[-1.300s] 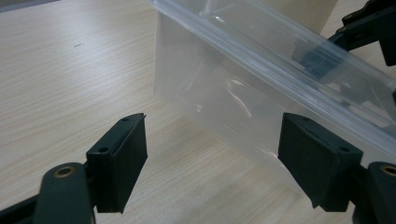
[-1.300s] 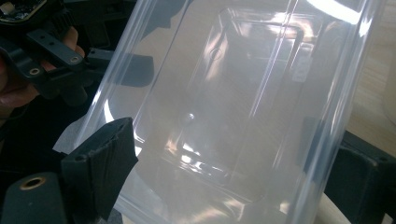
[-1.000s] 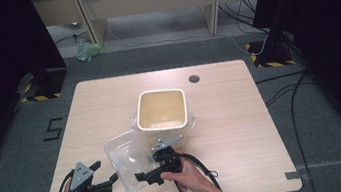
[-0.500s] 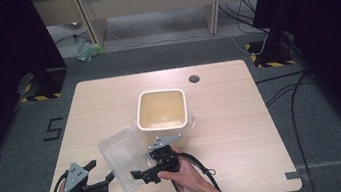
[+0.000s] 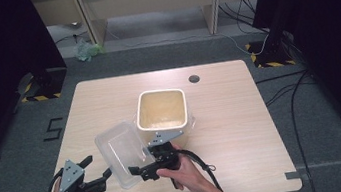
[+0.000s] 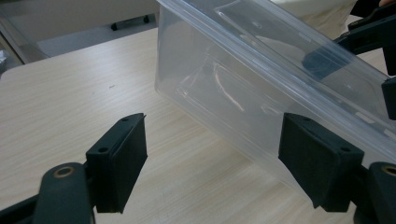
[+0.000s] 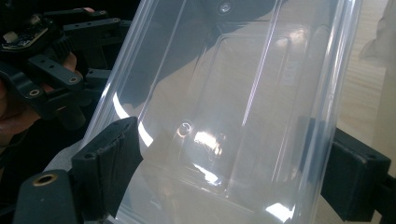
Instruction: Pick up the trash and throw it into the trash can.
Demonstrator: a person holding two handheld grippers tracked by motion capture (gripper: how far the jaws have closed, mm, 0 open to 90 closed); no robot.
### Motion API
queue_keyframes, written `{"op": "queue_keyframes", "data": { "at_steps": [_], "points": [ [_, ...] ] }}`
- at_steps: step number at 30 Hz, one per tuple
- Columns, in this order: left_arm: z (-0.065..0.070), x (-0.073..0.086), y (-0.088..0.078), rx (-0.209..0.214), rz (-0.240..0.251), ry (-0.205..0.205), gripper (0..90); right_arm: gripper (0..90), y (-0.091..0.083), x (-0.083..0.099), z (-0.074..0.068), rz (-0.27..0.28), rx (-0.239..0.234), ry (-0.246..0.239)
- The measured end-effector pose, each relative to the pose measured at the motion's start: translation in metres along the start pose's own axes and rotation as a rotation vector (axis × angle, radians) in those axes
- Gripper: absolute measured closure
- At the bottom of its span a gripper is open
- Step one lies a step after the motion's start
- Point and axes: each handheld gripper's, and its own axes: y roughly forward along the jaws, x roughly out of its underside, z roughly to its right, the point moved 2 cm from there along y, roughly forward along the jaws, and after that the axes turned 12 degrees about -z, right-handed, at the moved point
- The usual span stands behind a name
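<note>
A clear plastic container (image 5: 123, 153) hangs tilted above the near part of the wooden table (image 5: 242, 116). My right gripper (image 5: 140, 167) is shut on it across its width. In the right gripper view the container (image 7: 224, 93) spans both jaws of that gripper (image 7: 231, 172), and the far jaw shows through the plastic. My left gripper (image 5: 98, 168) is open just left of the container, not touching it. In the left gripper view its jaws (image 6: 212, 172) stand wide apart, with the container's wall (image 6: 243, 88) ahead. A cream square tub (image 5: 160, 110) stands open behind the container.
A small black round disc (image 5: 194, 78) lies in the tabletop near the far edge. Crinkled clear film (image 5: 190, 123) sits against the tub's right side. Cables (image 5: 272, 41) run over the floor beyond the table. The right half of the table is bare wood.
The left gripper has shifted slightly left and nearer the front edge. The right gripper and the tilted container have drifted a little to the left.
</note>
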Motion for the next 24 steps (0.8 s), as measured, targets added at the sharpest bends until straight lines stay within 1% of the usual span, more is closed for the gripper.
{"op": "queue_keyframes", "data": {
  "at_steps": [1, 3, 4, 6, 7, 10, 11, 12, 13, 16, 17, 18, 20, 21, 23, 24],
  "points": [
    [0.001, -0.004, -0.003, -0.003, 0.011, 0.004, 22.9, 15.4, -0.003, -0.002, -0.001, 0.003, -0.001, 0.001],
    [0.002, -0.006, -0.004, -0.004, 0.015, 0.005, 22.8, 15.4, -0.004, -0.003, -0.001, 0.010, -0.002, -0.001],
    [0.002, -0.010, -0.007, -0.007, 0.022, 0.008, 22.7, 15.4, -0.007, -0.004, -0.003, 0.015, -0.002, -0.001],
    [0.002, -0.011, -0.008, -0.005, 0.021, 0.010, 22.7, 15.4, -0.008, -0.005, -0.003, 0.020, -0.003, -0.004],
    [0.003, -0.014, -0.010, -0.007, 0.025, 0.014, 22.5, 15.3, -0.012, -0.008, -0.005, 0.025, -0.002, -0.006],
    [0.004, -0.018, -0.012, -0.012, 0.027, 0.021, 22.3, 15.3, -0.016, -0.011, -0.007, 0.034, 0.003, -0.010],
    [0.005, -0.022, -0.013, -0.016, 0.031, 0.030, 22.3, 15.2, -0.020, -0.014, -0.008, 0.040, 0.011, -0.017],
    [0.006, -0.026, -0.013, -0.015, 0.035, 0.037, 22.3, 15.2, -0.021, -0.015, -0.008, 0.041, 0.011, -0.014],
    [0.006, -0.026, -0.013, -0.015, 0.035, 0.037, 22.3, 15.2, -0.024, -0.016, -0.007, 0.045, 0.013, -0.013],
    [0.007, -0.036, -0.014, -0.016, 0.039, 0.053, 22.2, 15.2, -0.028, -0.018, -0.007, 0.054, 0.016, -0.012],
    [0.008, -0.042, -0.015, -0.016, 0.048, 0.061, 22.2, 15.2, -0.033, -0.019, -0.006, 0.062, 0.014, -0.009],
    [0.008, -0.042, -0.015, -0.016, 0.048, 0.061, 22.2, 15.2, -0.036, -0.020, -0.006, 0.065, 0.013, -0.004],
    [0.009, -0.048, -0.015, -0.015, 0.054, 0.064, 22.2, 15.2, -0.038, -0.021, -0.005, 0.067, 0.014, -0.006],
    [0.010, -0.055, -0.015, -0.014, 0.055, 0.069, 22.2, 15.2, -0.042, -0.022, -0.004, 0.074, 0.013, -0.006],
    [0.011, -0.057, -0.014, -0.014, 0.057, 0.071, 22.3, 15.1, -0.045, -0.023, -0.003, 0.078, 0.013, -0.002],
    [0.012, -0.062, -0.013, -0.010, 0.061, 0.074, 22.2, 15.1, -0.048, -0.023, -0.002, 0.078, 0.016, 0.002]
  ]
}}
